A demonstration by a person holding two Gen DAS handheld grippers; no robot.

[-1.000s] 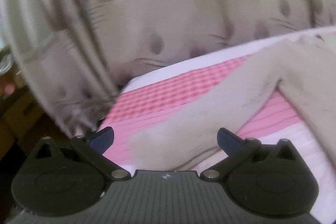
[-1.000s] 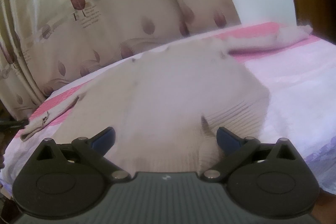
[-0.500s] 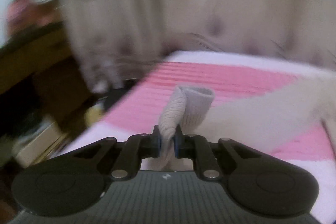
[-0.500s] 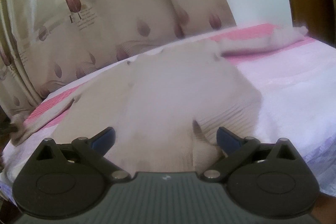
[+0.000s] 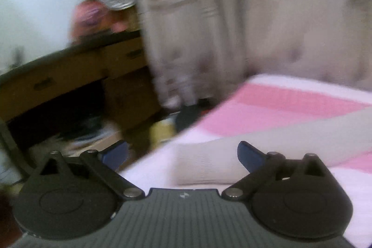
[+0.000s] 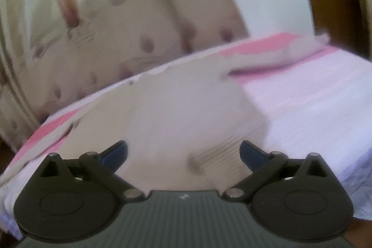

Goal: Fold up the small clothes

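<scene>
Two hand-held grippers wide, left (image 5: 182,153) just reopened, right (image 6: 183,151) | sweater (image 6: 186,113) flat | curtain (image 6: 116,27) behind

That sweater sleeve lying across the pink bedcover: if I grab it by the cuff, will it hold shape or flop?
The sweater sleeve will likely flop: it lies limp and flat on the bedcover. Its ribbed cuff probably grips well rather than slipping. It looks light, so the open left gripper should lift it easily.
</scene>
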